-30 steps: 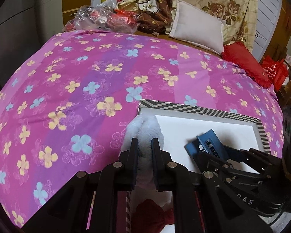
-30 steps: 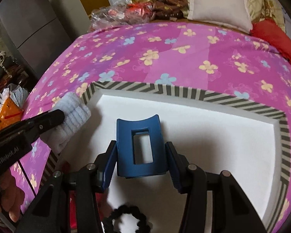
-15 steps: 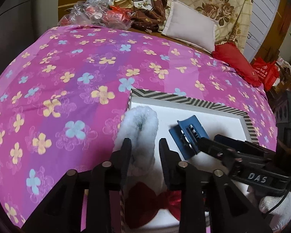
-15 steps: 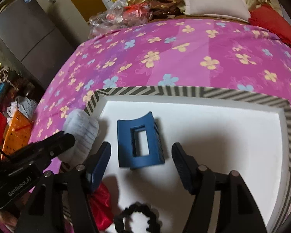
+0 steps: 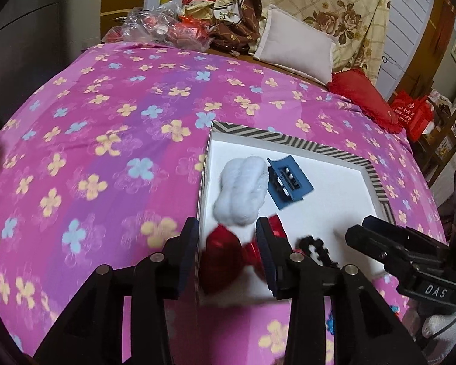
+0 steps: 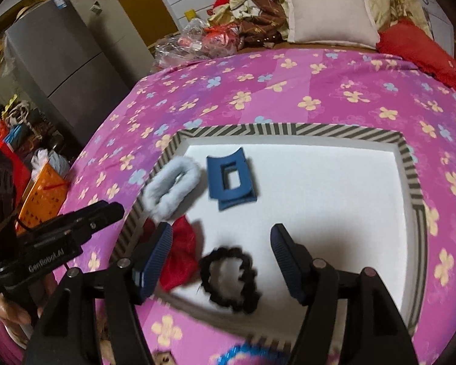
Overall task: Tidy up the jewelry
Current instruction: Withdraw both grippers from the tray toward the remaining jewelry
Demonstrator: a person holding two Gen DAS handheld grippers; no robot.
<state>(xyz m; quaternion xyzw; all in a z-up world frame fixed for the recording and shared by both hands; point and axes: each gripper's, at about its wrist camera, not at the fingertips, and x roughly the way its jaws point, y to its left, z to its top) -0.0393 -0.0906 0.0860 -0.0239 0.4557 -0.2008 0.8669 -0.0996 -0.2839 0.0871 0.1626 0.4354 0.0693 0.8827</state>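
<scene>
Left gripper (image 5: 227, 237), lower centre of the left wrist view: jaws apart, nothing between them, poised over the near-left corner of the box. Right gripper (image 6: 220, 245), lower centre of the right wrist view: likewise spread wide and empty, hovering above the box's near edge.

Just beyond the left claw, a red bow (image 5: 228, 255), glossy and crinkled, probably light and easily crushed; best pinched at the narrow knot in its middle. Directly above it in frame, a fluffy white scrunchie (image 5: 241, 191), leaning against the box's left wall; soft, springy, almost weightless by the look of it, safe to squeeze anywhere across its loop. Touching or nearly touching its right side, a blue hair claw clip (image 5: 288, 184), hard plastic, likely stiff and somewhat slick; best gripped across its flat sides, not the teeth. Between the right claw's fingers, low in the right wrist view, a black scrunchie (image 6: 229, 276), blurred, soft and stretchy, easy to take by one side of the ring.

All four pieces inside the shallow white box (image 6: 407, 164) with the striped rim, clustered in its left half; right half bare. Box resting on the pink flowered bedspread (image 5: 106, 127). Blue object at the bottom edge of the right wrist view, too blurred to identify.
</scene>
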